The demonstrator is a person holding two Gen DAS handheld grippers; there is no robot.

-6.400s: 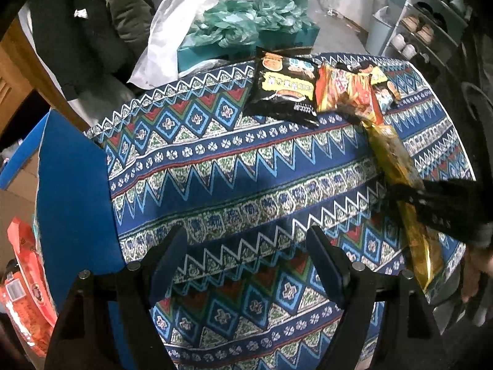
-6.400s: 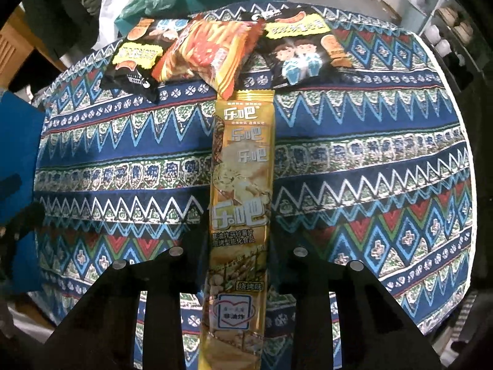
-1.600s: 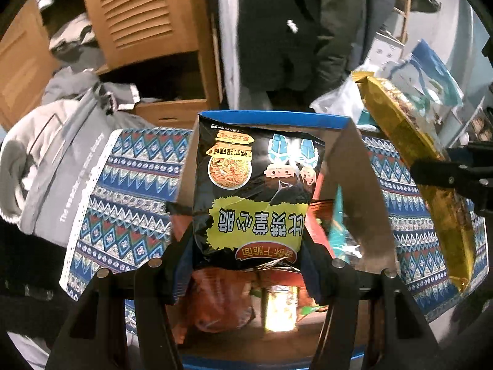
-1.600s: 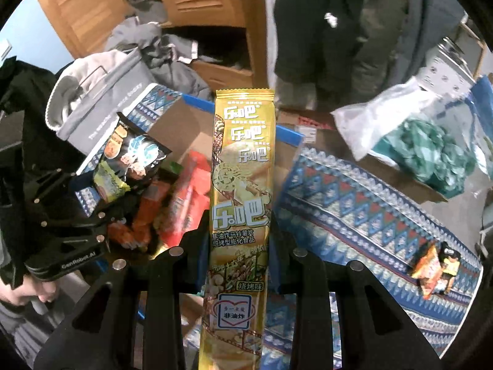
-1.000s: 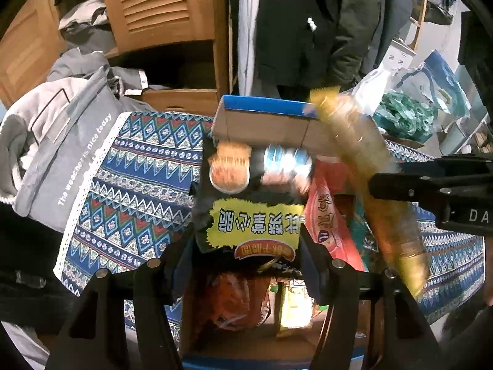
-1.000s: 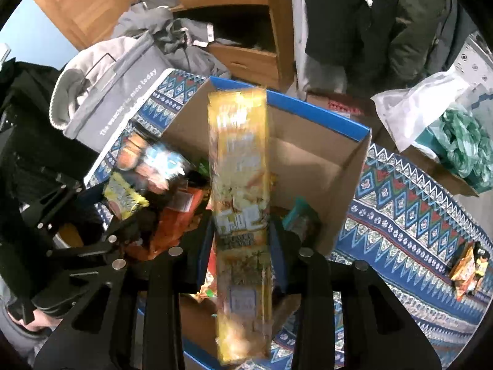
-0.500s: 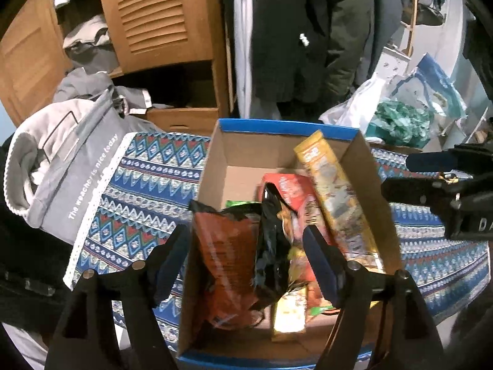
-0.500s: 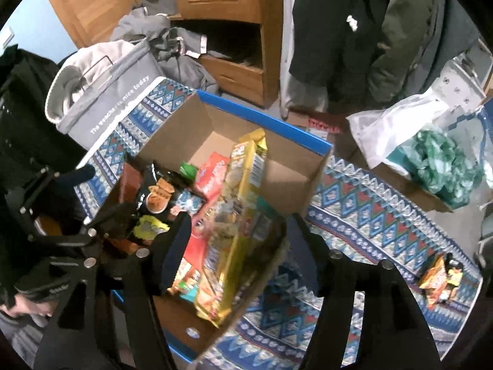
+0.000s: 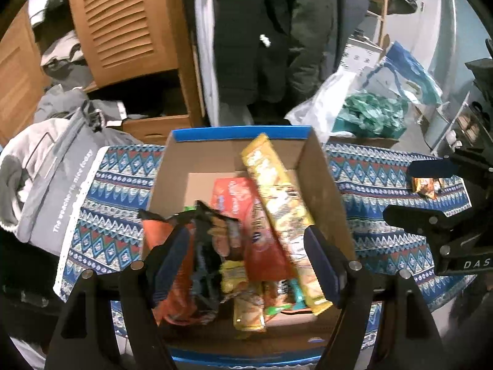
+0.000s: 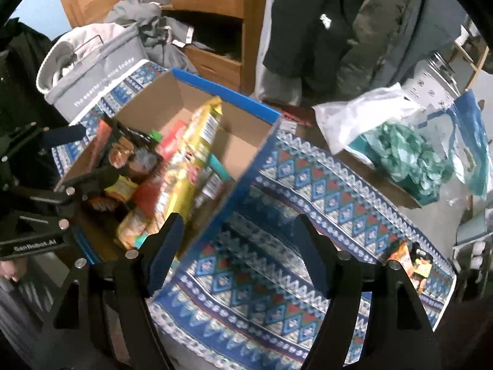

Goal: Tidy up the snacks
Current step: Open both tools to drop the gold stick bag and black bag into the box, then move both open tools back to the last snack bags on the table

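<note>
A cardboard box with a blue rim (image 9: 240, 132) stands on the patterned tablecloth (image 10: 292, 200) and holds several snack packs. The long yellow pack (image 9: 277, 209) leans across its right side, and the black bag (image 9: 209, 246) sits crumpled at the left beside red and orange bags. My left gripper (image 9: 246, 262) hovers open above the box with nothing gripped. My right gripper (image 10: 238, 246) is over the tablecloth just right of the box (image 10: 228, 95); its jaws are opening and nothing is between them. A small orange-and-black snack (image 10: 413, 265) lies far right on the cloth.
A grey fabric tote of clothes (image 9: 46, 185) sits left of the box. Behind are a wooden louvred cabinet (image 9: 123, 24) and hanging dark coats (image 9: 262, 30). A white plastic bag and teal stuffing in a carton (image 10: 409, 151) stand past the table's far edge.
Both grippers opened and let go: the black bag and the long yellow pack dropped into the box. Both then drew back, the right one swinging right over the cloth.
</note>
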